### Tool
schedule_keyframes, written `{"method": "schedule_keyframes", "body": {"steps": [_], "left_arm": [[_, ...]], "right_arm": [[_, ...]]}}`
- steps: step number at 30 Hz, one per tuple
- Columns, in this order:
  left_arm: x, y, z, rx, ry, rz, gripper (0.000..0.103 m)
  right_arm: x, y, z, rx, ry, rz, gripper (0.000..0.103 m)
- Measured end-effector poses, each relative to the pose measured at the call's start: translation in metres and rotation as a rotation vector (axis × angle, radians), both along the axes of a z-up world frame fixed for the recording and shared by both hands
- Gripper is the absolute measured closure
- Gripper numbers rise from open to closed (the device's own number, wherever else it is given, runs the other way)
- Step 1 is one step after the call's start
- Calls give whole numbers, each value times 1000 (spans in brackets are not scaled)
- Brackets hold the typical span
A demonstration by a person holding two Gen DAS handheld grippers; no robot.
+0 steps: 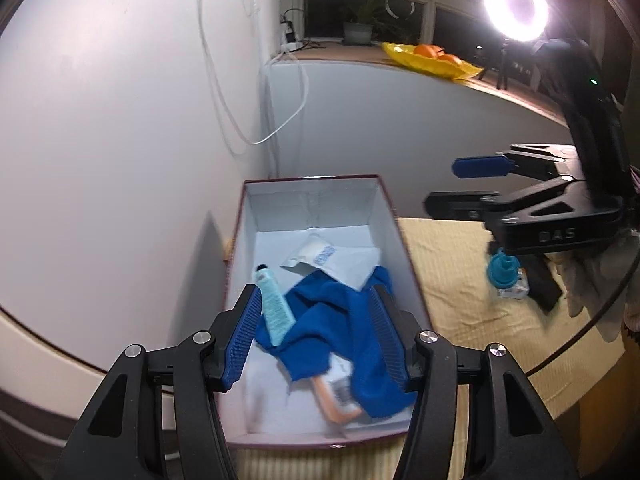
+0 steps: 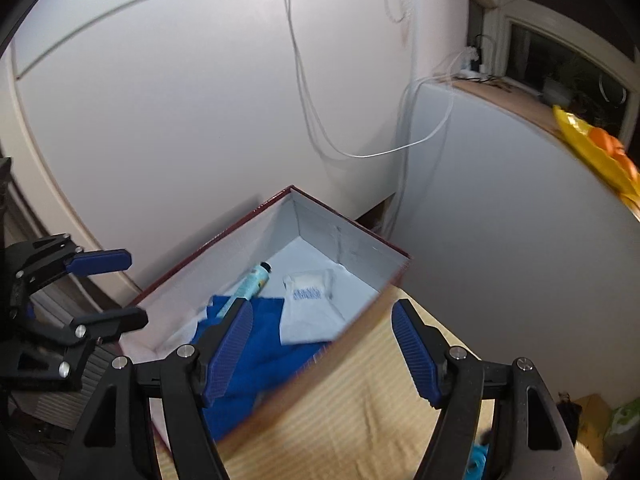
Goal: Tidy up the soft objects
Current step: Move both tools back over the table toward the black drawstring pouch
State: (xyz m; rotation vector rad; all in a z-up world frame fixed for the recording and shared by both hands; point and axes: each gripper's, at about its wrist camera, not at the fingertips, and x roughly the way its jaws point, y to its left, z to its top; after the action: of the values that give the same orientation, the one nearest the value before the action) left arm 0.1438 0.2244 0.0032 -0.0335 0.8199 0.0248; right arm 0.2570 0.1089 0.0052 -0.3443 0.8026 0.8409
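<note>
An open box [image 1: 312, 204] with a dark red outside and white inside sits on a yellow cover. A crumpled blue cloth [image 1: 340, 328] lies in it with a light blue tube [image 1: 274, 308], a white packet [image 1: 340, 260] and an orange-and-white tube [image 1: 332, 396]. My left gripper [image 1: 314, 289] hangs open over the cloth, its pads apart and touching nothing. My right gripper [image 1: 442, 185] is open off to the right, holding nothing. From the right wrist, the right gripper [image 2: 322, 304] is open above the near wall of the box [image 2: 344, 240], with the blue cloth [image 2: 264, 344] below and the left gripper [image 2: 136, 289] at the left.
White walls close in behind and left of the box, with cables [image 1: 224, 80] hanging down. A yellow-beige cover [image 1: 460, 280] spreads to the right, carrying a teal item [image 1: 500, 270] and grey fabric [image 1: 592, 280]. A ring light [image 1: 516, 0] glares above a sill holding a yellow bag [image 1: 432, 58].
</note>
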Motion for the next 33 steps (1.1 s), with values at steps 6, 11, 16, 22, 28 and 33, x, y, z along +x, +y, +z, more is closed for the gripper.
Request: {"method": "schedule_keyframes", "body": {"steps": [6, 11, 16, 22, 28, 33], "left_arm": [[-18, -32, 3, -35, -32, -50, 48], [-33, -71, -7, -69, -37, -113, 48], [-50, -112, -13, -120, -52, -176, 48], [-68, -158, -21, -143, -63, -245, 48], [-63, -181, -34, -152, -31, -265, 48], [-51, -198, -38, -130, -18, -275, 48]], "right_arm": [[-35, -70, 11, 6, -28, -32, 35], [-67, -138, 8, -9, -54, -98, 35], [-89, -214, 3, 52, -37, -212, 35], [-107, -300, -17, 114, 61, -378, 34], [-123, -358, -32, 180, 99, -459, 34], [-125, -375, -40, 219, 124, -465, 36]]}}
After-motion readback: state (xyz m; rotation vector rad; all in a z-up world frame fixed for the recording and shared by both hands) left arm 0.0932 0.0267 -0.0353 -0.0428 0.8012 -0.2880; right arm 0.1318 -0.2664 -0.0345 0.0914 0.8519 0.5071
